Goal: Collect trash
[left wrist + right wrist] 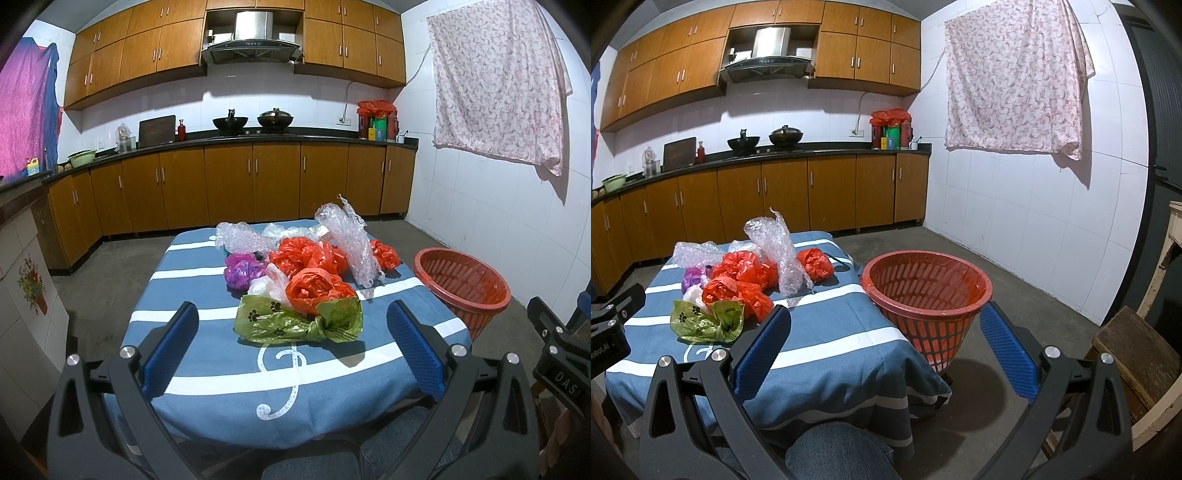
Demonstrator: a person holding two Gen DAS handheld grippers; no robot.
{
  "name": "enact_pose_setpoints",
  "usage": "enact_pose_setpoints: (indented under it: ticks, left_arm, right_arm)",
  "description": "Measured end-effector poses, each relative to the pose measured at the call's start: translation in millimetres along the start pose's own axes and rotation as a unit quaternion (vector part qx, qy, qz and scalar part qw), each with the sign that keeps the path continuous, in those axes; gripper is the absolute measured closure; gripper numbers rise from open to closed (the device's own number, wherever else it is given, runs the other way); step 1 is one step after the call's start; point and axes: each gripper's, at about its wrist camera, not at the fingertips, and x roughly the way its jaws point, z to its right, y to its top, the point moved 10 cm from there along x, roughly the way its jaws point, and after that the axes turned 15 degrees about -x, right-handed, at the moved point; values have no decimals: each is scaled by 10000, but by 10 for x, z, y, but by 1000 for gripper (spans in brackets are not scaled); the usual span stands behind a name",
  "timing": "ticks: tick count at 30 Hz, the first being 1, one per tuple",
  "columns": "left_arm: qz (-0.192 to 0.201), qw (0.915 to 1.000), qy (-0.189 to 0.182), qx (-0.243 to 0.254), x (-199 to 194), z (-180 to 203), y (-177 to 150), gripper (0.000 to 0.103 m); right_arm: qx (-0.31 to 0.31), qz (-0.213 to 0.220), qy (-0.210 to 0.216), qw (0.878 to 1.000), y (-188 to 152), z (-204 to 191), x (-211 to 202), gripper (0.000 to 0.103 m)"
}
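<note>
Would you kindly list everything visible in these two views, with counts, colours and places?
table: 1, blue cloth with white stripes, centre.
red bags: about 4, crumpled, mid-table.
green bag: 1, paw prints, nearest edge of the pile.
purple bag: 1, left of the pile.
white bags: at least 2, within the pile.
bubble wrap: 2 pieces, clear, far side.
basket: 1, red, lined, right of the table, looks empty.
woks: 2, black, on the stove.
floral cloth: 1, pink-white, right wall.
left tongs: open, empty, short of the pile.
right tongs: open, empty, near the basket.
</note>
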Motion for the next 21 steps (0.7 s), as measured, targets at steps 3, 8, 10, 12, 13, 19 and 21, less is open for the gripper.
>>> enact_pose_setpoints:
  ticks: [3,8,10,12,13,19,21]
  left_arm:
    - [1,10000,3,4,-1,0,-1,4]
    - [-9,10000,3,2,0,-1,-2,4]
    - [-8,10000,4,2,0,-1,-2,4]
    - [-9,10000,3,0,1,-1,-2,4]
    - [-11,10000,2,0,1,-1,-2,4]
    - [-8,10000,27,6,1,-8,-3,4]
    - [3,10000,74,12,-1,-28,-4,4]
  right_arm:
    - [-1,-3,1,10000,-2,-4,6,2]
    - [5,-9,4,10000,-7,-13,19,2]
    - [7,-11,7,10000,-9,-17,24,2]
    - [13,-16,10,10000,-12,-18,17,2]
    - [15,-22,35,10000,-9,-19,19,2]
    - [29,-27,74,10000,-3,-9,-5,2]
    - [46,-36,131,9999,-30,-36,56,2]
